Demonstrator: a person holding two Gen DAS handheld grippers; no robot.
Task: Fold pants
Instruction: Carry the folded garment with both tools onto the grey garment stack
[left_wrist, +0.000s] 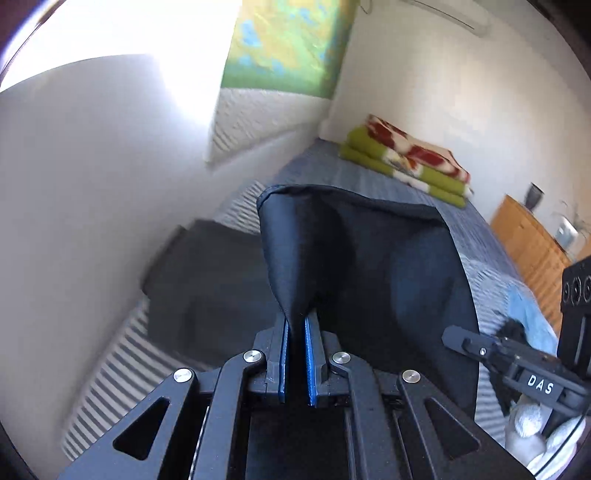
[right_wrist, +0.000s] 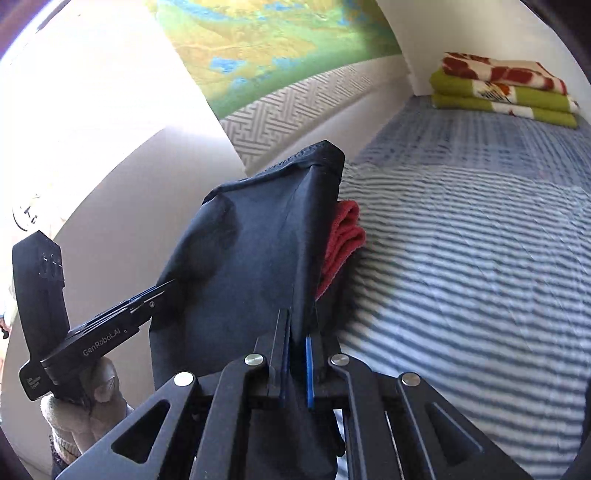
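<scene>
The left hand-held gripper (left_wrist: 295, 325) and right hand-held gripper (right_wrist: 297, 328) each pinch the dark pants (left_wrist: 369, 258), held above the striped bed (right_wrist: 461, 258). The fabric drapes limp and light, likely slippery; gripping hems or corners seems safest. Folded blankets (right_wrist: 502, 88) lie beyond.

Dark navy pants (right_wrist: 258, 251), blue-and-white striped bedspread (right_wrist: 461, 258), red towel (right_wrist: 341, 240), green, red and white blanket (right_wrist: 502, 88).

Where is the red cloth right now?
In the right wrist view, the red cloth lies on the striped bedspread, just right of the dark pants, partly hidden behind them.
</scene>
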